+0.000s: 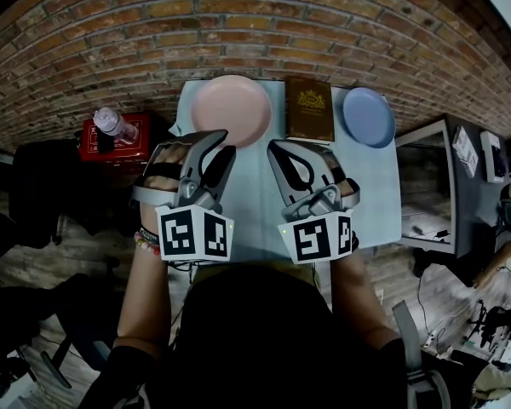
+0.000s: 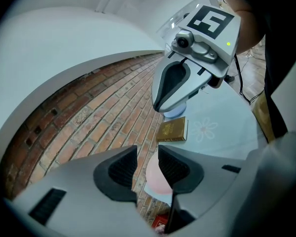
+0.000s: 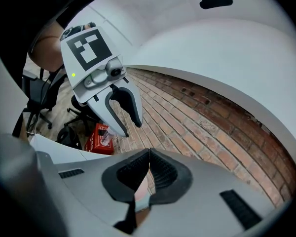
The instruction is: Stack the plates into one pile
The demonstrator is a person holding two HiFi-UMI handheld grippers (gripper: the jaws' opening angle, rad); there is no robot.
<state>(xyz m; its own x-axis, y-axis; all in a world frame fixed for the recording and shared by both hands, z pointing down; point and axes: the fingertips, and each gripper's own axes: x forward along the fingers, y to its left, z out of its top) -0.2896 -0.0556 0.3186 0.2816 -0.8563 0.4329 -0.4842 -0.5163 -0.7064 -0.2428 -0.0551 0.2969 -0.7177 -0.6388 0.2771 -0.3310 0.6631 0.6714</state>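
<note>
A pink plate [image 1: 232, 109] lies at the far left of the pale blue table [image 1: 255, 211], and a smaller blue plate [image 1: 368, 116] lies at the far right. Both grippers hover side by side over the near half of the table, short of the plates. My left gripper [image 1: 220, 147] is open with nothing between its fingers; in the left gripper view the pink plate [image 2: 158, 179] shows through the gap in the gripper [image 2: 148, 154]. My right gripper [image 1: 285, 152] is shut and empty; its pads meet in the right gripper view [image 3: 149, 154].
A brown book [image 1: 309, 107] lies between the two plates. A red crate [image 1: 102, 147] with a bottle [image 1: 112, 123] stands left of the table. A grey desk [image 1: 426, 186] is on the right. Brick paving surrounds the far side.
</note>
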